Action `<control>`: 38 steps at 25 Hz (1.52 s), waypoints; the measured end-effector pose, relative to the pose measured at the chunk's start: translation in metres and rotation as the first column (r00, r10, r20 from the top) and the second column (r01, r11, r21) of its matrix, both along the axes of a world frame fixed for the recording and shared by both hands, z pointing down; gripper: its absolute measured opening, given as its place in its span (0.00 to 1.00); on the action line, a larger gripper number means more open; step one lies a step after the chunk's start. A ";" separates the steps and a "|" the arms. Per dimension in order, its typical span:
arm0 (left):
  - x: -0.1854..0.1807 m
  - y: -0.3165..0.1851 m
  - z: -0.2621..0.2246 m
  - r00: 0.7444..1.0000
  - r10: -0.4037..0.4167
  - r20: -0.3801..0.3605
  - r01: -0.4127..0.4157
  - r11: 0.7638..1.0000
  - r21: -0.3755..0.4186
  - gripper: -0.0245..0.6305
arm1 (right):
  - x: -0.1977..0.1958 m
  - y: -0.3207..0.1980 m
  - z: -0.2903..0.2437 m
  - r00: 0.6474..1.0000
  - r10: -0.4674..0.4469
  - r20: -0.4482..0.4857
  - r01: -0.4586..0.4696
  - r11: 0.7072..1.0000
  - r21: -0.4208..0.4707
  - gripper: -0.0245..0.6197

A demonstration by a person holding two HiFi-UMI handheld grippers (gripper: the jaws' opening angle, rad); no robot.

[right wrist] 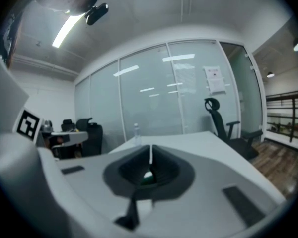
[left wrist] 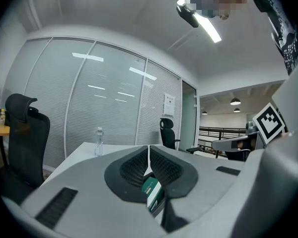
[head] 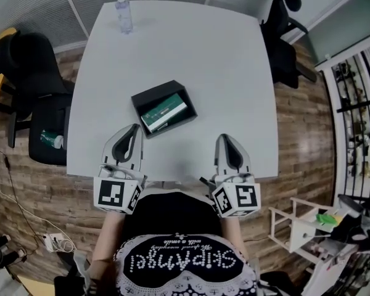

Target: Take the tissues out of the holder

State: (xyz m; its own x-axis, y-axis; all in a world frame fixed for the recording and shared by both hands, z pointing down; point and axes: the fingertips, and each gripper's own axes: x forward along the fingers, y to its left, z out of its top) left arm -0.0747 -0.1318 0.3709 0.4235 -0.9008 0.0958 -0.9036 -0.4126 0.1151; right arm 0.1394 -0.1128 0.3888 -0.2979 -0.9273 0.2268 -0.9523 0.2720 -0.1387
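Table (head: 191, 54): smooth, matt white. Holder (head: 155, 94): matt black. Bottle (head: 124, 14): clear plastic. Floor (head: 305, 140): glossy wood planks.

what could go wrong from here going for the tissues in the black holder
1. The left gripper and the right gripper both have their jaws together. Going in like that would likely push the tissues rather than grip them.
2. The holder lies loose and askew on the smooth table, so a one-sided pull may drag it along.
3. The tissues sit inside the holder's walls, so a jaw may catch the rim.
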 end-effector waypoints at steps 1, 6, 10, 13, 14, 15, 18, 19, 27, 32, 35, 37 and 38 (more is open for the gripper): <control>0.001 0.000 0.000 1.000 -0.004 0.002 0.004 1.000 -0.001 0.10 | 0.001 -0.001 0.000 1.000 -0.005 0.001 0.005 1.000 0.001 0.09; 0.003 -0.004 0.003 1.000 -0.011 0.022 0.012 1.000 -0.018 0.10 | 0.004 -0.008 0.002 1.000 -0.022 0.009 0.022 1.000 0.001 0.09; 0.008 -0.004 0.008 0.999 -0.005 0.044 0.007 0.999 -0.044 0.10 | 0.010 -0.010 0.004 1.000 -0.027 0.013 0.027 1.000 -0.003 0.09; 0.010 -0.004 0.014 0.997 -0.005 0.072 0.010 0.998 -0.066 0.10 | 0.014 -0.012 0.005 1.000 -0.025 0.017 0.025 1.000 -0.003 0.09; 0.010 -0.004 0.015 0.997 -0.004 0.077 0.009 0.998 -0.070 0.10 | 0.015 -0.012 0.006 1.000 -0.025 0.018 0.025 1.000 -0.004 0.09; 0.010 -0.004 0.016 0.997 -0.003 0.079 0.009 0.997 -0.073 0.10 | 0.016 -0.012 0.007 1.000 -0.025 0.018 0.025 1.000 -0.005 0.09; 0.011 -0.006 0.016 0.997 -0.003 0.078 0.009 0.997 -0.074 0.10 | 0.017 -0.013 0.007 0.999 -0.026 0.018 0.026 1.000 -0.006 0.09; 0.011 -0.007 0.016 0.997 -0.004 0.077 0.009 0.997 -0.073 0.10 | 0.017 -0.013 0.007 0.999 -0.026 0.018 0.027 1.000 -0.006 0.09; 0.027 -0.012 0.026 0.985 0.089 0.150 -0.071 0.990 -0.120 0.28 | 0.026 -0.014 0.009 1.000 -0.016 0.019 0.016 1.000 -0.013 0.09; 0.034 -0.016 0.033 0.982 0.129 0.139 -0.109 0.983 -0.144 0.36 | 0.032 -0.011 0.010 1.000 -0.002 0.021 0.002 1.000 -0.016 0.09; 0.037 -0.023 0.036 0.977 0.147 0.155 -0.123 0.980 -0.159 0.41 | 0.036 -0.011 0.011 1.000 0.009 0.022 -0.009 1.000 -0.018 0.09; 0.041 -0.028 0.039 0.972 0.164 0.167 -0.135 0.976 -0.173 0.46 | 0.038 -0.011 0.012 1.000 0.018 0.022 -0.018 1.000 -0.023 0.09; 0.043 -0.030 0.040 0.970 0.173 0.171 -0.142 0.974 -0.179 0.48 | 0.040 -0.011 0.013 1.000 0.023 0.022 -0.022 0.999 -0.026 0.09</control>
State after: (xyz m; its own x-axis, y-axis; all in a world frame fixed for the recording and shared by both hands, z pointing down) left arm -0.0321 -0.1622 0.4111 0.5197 -0.7894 0.3267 -0.8407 -0.5406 0.0312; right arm 0.1793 -0.1234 0.4018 -0.2823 -0.9278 0.2440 -0.9547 0.2467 -0.1665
